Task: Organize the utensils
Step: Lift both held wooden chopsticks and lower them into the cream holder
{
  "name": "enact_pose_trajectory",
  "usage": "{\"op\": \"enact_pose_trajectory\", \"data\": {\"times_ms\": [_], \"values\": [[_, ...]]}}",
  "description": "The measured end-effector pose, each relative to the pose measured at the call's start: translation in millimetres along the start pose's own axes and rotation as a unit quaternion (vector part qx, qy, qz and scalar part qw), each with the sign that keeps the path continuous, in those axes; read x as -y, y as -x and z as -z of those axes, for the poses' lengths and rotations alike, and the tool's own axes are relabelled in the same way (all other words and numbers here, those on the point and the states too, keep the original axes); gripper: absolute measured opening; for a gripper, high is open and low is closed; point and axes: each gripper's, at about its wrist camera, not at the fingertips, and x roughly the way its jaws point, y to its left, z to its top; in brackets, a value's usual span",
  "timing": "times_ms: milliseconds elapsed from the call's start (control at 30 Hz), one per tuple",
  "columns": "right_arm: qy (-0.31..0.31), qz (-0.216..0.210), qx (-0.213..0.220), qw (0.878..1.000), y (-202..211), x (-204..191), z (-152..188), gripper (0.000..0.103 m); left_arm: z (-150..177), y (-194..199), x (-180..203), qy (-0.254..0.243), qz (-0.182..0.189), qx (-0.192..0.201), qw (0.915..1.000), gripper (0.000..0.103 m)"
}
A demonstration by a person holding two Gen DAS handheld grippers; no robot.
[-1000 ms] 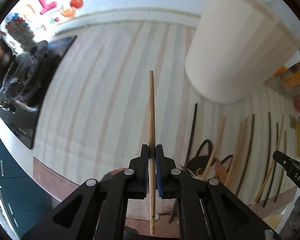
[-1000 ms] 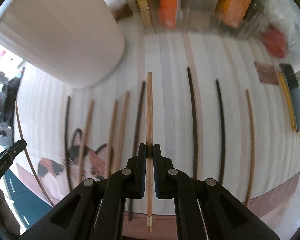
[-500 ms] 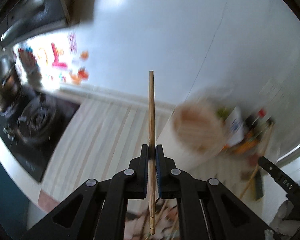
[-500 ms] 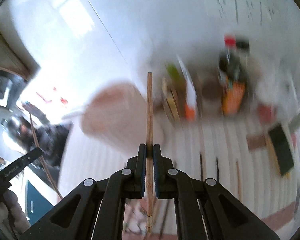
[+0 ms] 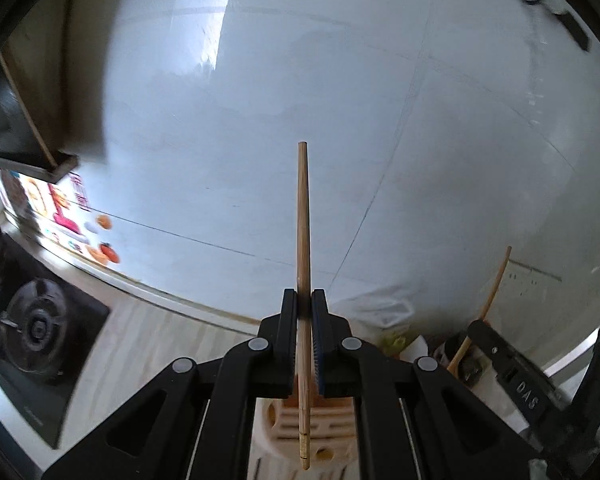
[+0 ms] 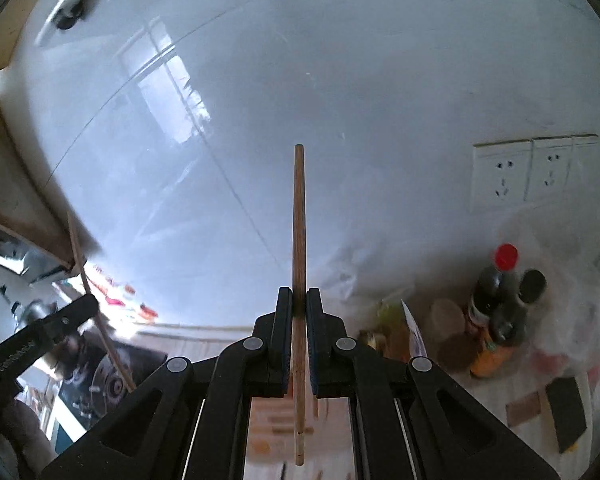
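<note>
Holding one chopstick (image 5: 303, 240) tight in my left gripper (image 5: 304, 312) and another chopstick (image 6: 299, 240) tight in my right gripper (image 6: 299, 308), above the holder (image 5: 320, 420), I should lower both slowly and straight.

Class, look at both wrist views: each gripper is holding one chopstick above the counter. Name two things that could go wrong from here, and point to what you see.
1. The left gripper pinches its chopstick only partway along, most of it sticking out ahead; it could pivot or slip.
2. The right gripper with its chopstick is close alongside; the sticks might clash over the slotted holder.
</note>
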Motion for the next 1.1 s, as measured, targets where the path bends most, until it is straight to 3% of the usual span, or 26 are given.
{"op": "enact_pose_trajectory", "data": {"times_ms": [267, 533, 967, 1100], "values": [[-0.009, 0.006, 0.018, 1.0, -44, -2, -12, 0.007, -13, -64, -13, 0.019, 0.012, -0.014, 0.9996, 0.004], [0.0, 0.002, 0.034, 0.999, -72, -10, -3, 0.007, 7, -109, -26, 0.015, 0.011, -0.041, 0.999, 0.004], [0.032, -0.009, -0.005, 0.999, -80, -17, 18, 0.007, 34, -104, -17, -0.023, 0.014, -0.069, 0.9973, 0.004], [0.04, -0.015, -0.026, 0.999, -80, -15, 24, 0.007, 40, -101, -21, -0.021, 0.044, -0.102, 0.9936, 0.006]]}}
